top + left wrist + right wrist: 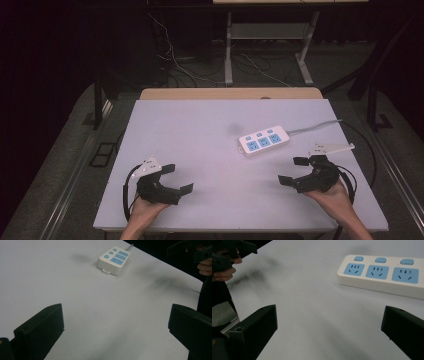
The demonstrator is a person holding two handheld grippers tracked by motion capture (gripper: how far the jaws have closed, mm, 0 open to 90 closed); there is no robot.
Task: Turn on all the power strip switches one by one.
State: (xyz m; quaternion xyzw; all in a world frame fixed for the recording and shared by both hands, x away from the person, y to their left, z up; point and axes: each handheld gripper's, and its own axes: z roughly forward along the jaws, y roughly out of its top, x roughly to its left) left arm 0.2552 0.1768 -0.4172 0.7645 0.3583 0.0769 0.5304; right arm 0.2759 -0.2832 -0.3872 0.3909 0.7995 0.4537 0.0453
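The person holds both grippers low at the near edge of the white table (200, 120). The left gripper (176, 179) and the right gripper (295, 171) have their jaws wide apart and hold nothing. The power strip (263, 140) lies at about eleven o'clock from the right gripper, near it. This looks like the start. Next, the right gripper likely needs to reach the strip. No boxes or bowls are here.

Bare table (200, 130) all round; power strip (263, 141) blocks far right

White power strip (264, 141) on tabletop (200, 130), R of centre; left gripper (178, 178) & right gripper (291, 169) both spread wide, near front edge.
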